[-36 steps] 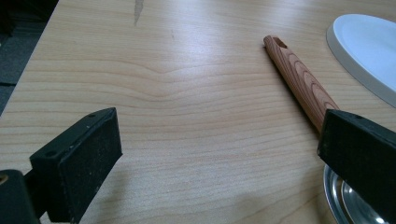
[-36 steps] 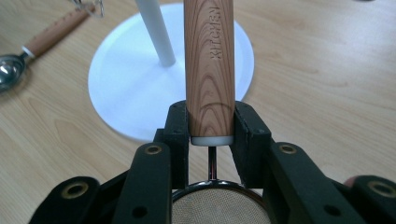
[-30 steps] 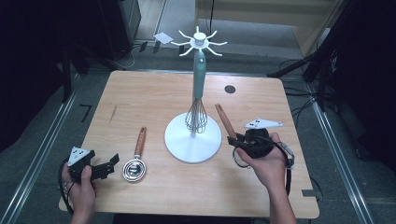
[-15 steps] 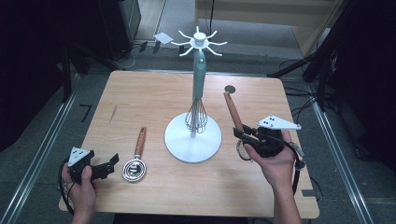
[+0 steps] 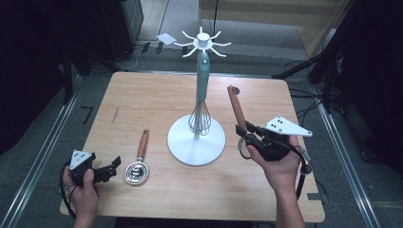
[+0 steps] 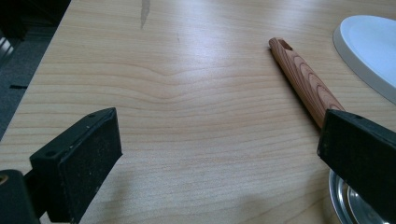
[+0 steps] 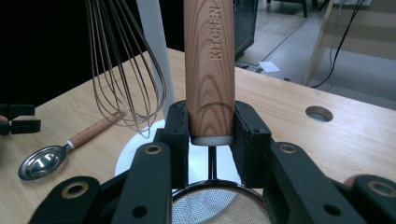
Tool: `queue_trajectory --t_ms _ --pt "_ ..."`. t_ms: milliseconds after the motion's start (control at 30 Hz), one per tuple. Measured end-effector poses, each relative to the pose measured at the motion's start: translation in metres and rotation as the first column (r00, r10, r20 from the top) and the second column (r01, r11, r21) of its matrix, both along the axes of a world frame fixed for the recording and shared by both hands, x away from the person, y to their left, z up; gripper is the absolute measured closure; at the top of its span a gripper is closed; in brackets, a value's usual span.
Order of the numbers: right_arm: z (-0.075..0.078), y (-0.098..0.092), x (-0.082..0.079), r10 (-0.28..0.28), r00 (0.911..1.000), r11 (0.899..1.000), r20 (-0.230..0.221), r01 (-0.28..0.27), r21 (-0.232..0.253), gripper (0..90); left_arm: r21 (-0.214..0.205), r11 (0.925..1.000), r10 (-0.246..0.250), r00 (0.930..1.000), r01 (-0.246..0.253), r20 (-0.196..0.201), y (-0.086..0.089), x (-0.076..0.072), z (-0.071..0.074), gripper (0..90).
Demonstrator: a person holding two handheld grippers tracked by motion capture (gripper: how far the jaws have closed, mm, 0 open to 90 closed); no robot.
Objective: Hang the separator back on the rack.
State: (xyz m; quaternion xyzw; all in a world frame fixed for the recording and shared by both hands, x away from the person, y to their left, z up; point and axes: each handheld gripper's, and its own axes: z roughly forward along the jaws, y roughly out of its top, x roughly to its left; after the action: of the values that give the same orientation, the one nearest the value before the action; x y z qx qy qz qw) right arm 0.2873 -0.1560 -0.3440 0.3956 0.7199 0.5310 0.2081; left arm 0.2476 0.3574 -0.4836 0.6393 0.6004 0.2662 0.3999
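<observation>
Strainer pinched upright in the right tool above the worktop

The worktop point(image 5: 157, 102) has open wood along its far left; the white stand point(image 5: 196, 140) with a hanging whisk point(image 5: 199, 122) sits at its centre. The right tool point(image 5: 245, 134) pinches the strainer point(image 5: 236, 106) at the base of its wooden handle, handle up, mesh below, just right of the stand. The left tool point(image 5: 113, 166) rests spread beside the spoon point(image 5: 137, 164), near the front-left edge.

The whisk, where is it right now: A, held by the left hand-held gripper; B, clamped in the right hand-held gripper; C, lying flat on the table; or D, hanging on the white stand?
D: the whisk hangs from the white stand, its wires just above the round base.
</observation>
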Motion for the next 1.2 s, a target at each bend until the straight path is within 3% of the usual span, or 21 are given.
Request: queue_trajectory --t_ms 633,867,1200 --pt "0.013 -0.008 -0.006 -0.022 0.9962 0.997 0.084 0.015 0.080 71.0 -0.001 1.0000 0.004 1.0000 -0.004 -0.001 0.000 0.001 0.000 0.0" --pt "0.022 -0.005 -0.009 -0.015 0.9929 0.997 0.118 0.007 0.071 71.0 -0.002 1.0000 0.009 1.0000 -0.009 -0.001 0.000 0.001 0.000 0.0" --pt "0.029 -0.006 -0.010 -0.015 0.9929 0.997 0.118 0.007 0.074 71.0 -0.002 0.9999 0.012 0.9999 -0.012 0.005 0.000 0.001 0.000 0.0"
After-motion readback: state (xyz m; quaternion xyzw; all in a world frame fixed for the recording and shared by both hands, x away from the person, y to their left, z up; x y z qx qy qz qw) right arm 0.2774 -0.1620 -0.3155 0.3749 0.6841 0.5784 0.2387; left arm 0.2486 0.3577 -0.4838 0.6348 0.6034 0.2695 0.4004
